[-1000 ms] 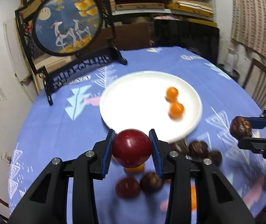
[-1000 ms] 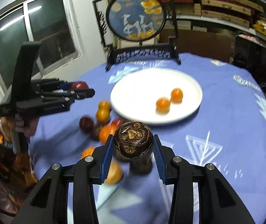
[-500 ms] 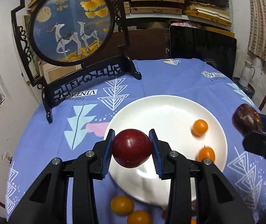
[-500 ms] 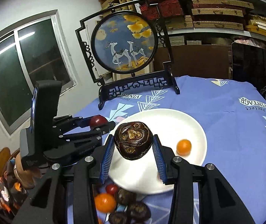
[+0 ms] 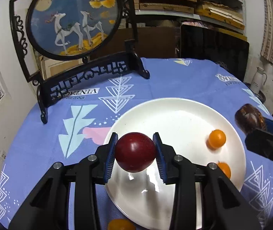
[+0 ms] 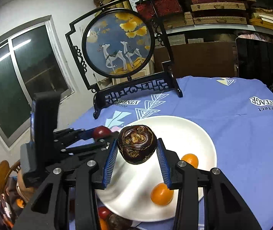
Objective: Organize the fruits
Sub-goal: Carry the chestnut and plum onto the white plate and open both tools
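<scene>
the tablecloth [image 5: 174,80] is periwinkle blue, printed with white line triangles, pale mint tree shapes, a pink patch and white lettering, and the plate [image 5: 174,118] on it is plain white. a deep red fruit [image 5: 135,152] sits between blue ribbed pads [image 5: 109,159] on black fingers, a dark brown fruit [image 6: 137,143] shows golden swirling marks, and two small fruits [image 6: 161,193] on the plate are bright orange. the round screen [image 6: 118,42] has a black fretwork frame around a blue ground with two white deer, yellow leaves and a pale moon.
</scene>
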Demonstrator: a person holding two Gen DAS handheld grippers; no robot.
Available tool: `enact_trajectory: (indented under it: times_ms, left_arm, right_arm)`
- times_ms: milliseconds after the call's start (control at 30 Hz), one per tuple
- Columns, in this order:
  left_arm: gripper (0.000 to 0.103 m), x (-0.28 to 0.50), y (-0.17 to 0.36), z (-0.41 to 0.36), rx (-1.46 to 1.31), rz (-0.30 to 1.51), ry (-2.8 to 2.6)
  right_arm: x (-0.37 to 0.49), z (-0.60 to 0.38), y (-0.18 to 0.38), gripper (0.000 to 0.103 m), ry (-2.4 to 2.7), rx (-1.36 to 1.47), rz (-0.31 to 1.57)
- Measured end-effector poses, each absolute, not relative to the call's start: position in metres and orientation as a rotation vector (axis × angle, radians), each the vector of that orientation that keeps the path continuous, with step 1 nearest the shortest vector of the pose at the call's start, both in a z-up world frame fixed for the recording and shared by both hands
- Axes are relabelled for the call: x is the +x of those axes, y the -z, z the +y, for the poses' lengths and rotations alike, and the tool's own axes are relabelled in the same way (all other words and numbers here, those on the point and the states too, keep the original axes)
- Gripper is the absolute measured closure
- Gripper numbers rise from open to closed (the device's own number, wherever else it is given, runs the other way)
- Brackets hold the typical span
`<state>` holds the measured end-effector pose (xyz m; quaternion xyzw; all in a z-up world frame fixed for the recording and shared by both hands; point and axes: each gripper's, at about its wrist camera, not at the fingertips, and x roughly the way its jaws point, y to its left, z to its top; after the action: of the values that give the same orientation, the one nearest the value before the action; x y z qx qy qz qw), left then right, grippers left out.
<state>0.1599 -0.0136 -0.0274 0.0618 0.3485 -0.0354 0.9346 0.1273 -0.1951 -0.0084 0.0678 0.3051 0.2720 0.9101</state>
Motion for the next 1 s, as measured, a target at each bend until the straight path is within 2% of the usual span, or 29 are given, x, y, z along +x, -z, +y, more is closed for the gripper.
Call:
enact_trajectory:
  times_ms: [833, 867, 900, 933, 1000]
  left_arm:
    - [0.065, 0.163, 0.044, -0.022, 0.184, 0.748, 0.050]
    - [0.058, 0.163, 0.044, -0.022, 0.182, 0.746, 0.051]
    - [0.048, 0.163, 0.044, -0.022, 0.184, 0.738, 0.038]
    - [0.030, 0.162, 0.044, -0.021, 0.187, 0.723, 0.021]
    - [0.028, 0.160, 0.040, -0.021, 0.181, 0.699, 0.024]
  right_arm:
    - [0.138, -0.191, 0.033, 0.059, -0.428, 0.088, 0.648]
    - [0.139, -0.195, 0.034, 0.045, -0.402, 0.098, 0.636]
    - [0.138, -0.198, 0.034, 0.035, -0.374, 0.111, 0.624]
    - [0.138, -0.201, 0.034, 0.031, -0.367, 0.119, 0.618]
    - [0.140, -0.204, 0.033, 0.031, -0.373, 0.136, 0.620]
